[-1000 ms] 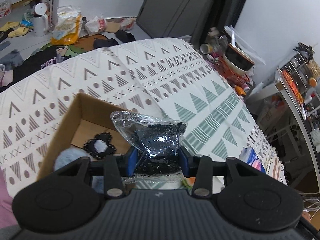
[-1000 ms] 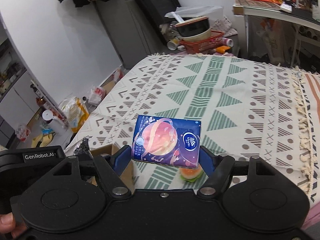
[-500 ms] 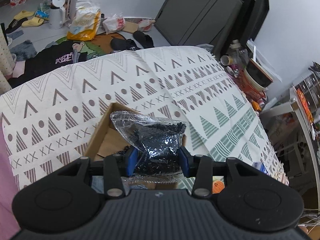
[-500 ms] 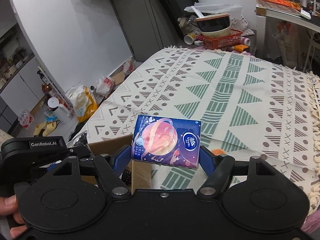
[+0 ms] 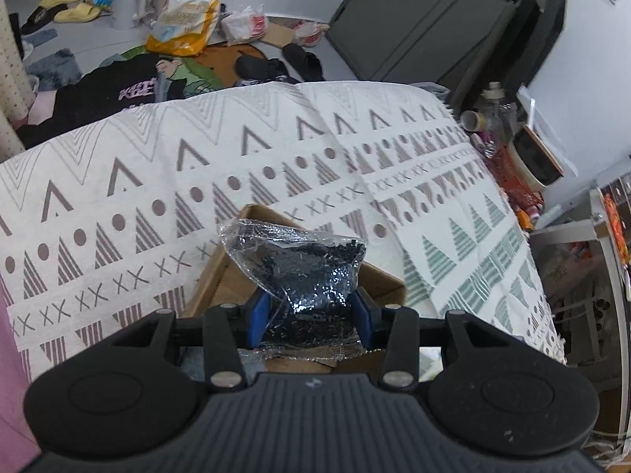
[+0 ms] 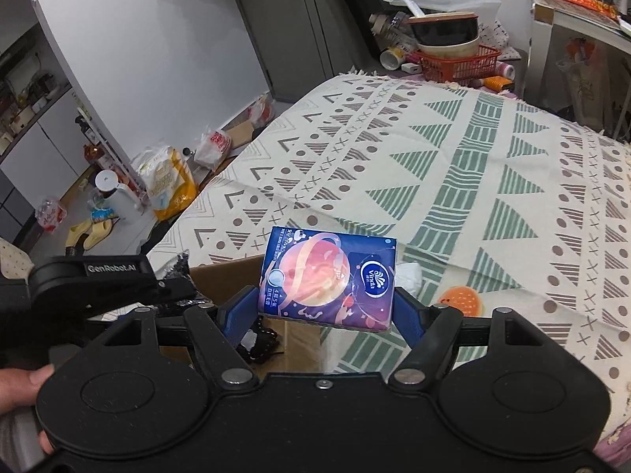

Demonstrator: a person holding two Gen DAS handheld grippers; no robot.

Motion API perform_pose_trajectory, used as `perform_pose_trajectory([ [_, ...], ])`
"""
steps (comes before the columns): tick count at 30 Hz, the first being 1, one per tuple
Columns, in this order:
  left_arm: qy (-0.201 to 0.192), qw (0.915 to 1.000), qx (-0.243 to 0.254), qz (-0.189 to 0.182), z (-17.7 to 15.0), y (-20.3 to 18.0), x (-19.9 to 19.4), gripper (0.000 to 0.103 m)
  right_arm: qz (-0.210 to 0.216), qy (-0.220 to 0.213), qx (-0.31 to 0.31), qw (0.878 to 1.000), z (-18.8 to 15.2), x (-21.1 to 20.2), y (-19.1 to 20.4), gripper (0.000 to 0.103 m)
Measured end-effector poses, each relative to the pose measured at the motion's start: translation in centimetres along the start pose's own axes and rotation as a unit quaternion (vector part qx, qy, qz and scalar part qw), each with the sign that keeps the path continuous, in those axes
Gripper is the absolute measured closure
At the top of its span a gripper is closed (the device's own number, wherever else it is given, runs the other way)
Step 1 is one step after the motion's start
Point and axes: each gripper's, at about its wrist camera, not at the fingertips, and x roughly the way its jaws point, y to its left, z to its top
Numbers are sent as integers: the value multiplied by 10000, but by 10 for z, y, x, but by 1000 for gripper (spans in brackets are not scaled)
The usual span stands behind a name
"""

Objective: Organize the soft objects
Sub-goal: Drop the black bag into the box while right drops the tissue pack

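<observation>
Two claws clenched, left claw (image 5: 311, 321) on bead bag (image 5: 311, 272), right claw (image 6: 327, 311) on tissue pack (image 6: 327, 280), over cardboard box (image 5: 209, 287).

White walls (image 6: 157, 59), a dark cabinet (image 5: 434, 19), grey floor (image 5: 98, 39) strewn with clutter.

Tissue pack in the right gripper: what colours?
Tissue pack: dark blue and purple, with a pink-orange planet. Clearest in the right wrist view.

The brand "Vinda" was printed in white on the blue and purple tissue pack (image 6: 329, 280) with a planet design. "GenRobot.AI" was marked in pale letters on the black body of the left gripper (image 6: 173, 276). Pink lettering on a black garment (image 5: 118, 92) on the floor could not be read.
</observation>
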Motion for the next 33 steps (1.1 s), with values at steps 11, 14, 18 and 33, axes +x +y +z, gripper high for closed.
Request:
perform_pose_trajectory([
  [11, 49, 9998, -180, 31, 16, 18, 5, 40, 260, 113, -42, 9996, 10, 22, 26, 32],
  [14, 74, 9998, -161, 39, 19, 21, 3, 39, 308, 177, 32, 9994, 11, 28, 30, 32],
  [18, 80, 9999, -86, 88, 22, 22, -1, 39, 433, 215, 97, 9988, 13, 33, 34, 31],
  [33, 94, 9990, 378, 228, 11, -2, -16, 22, 467, 120, 421, 9980, 11, 16, 1, 17],
])
